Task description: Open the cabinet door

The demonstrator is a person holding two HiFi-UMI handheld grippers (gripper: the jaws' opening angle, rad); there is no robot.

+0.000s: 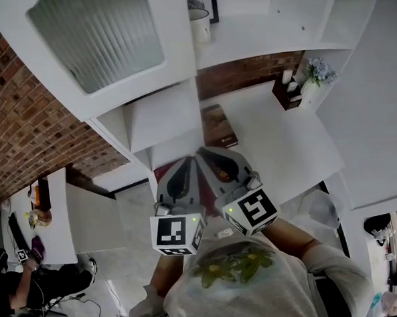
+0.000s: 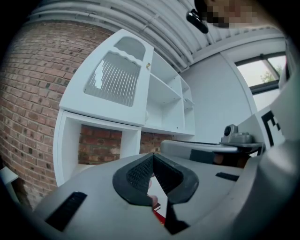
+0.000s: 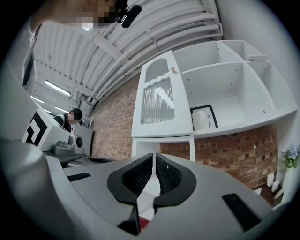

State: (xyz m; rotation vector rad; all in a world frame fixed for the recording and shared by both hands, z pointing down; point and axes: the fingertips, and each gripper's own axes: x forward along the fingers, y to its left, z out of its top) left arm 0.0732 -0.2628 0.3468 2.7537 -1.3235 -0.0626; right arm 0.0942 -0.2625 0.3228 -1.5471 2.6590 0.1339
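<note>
Right gripper view shows the cabinet door, white with a ribbed glass pane, closing off the left end of the upper shelving. It looks shut, and its small brass knob is set near the top of its right edge. The door is seen above and well apart from both tools, which are held side by side and roughly level over the front edge of the counter. The right gripper is closed with its pads together and nothing between them. The left gripper is likewise closed and empty.

The step in hand is judged to be the approach. One gripper should be raised to the knob and its jaws parted before contact (the knob is small, so a centred pinch matters). The pull should then follow the door's arc, since the hinges are presumably on the left edge. The mug on the neighbouring shelf should be kept clear of.
</note>
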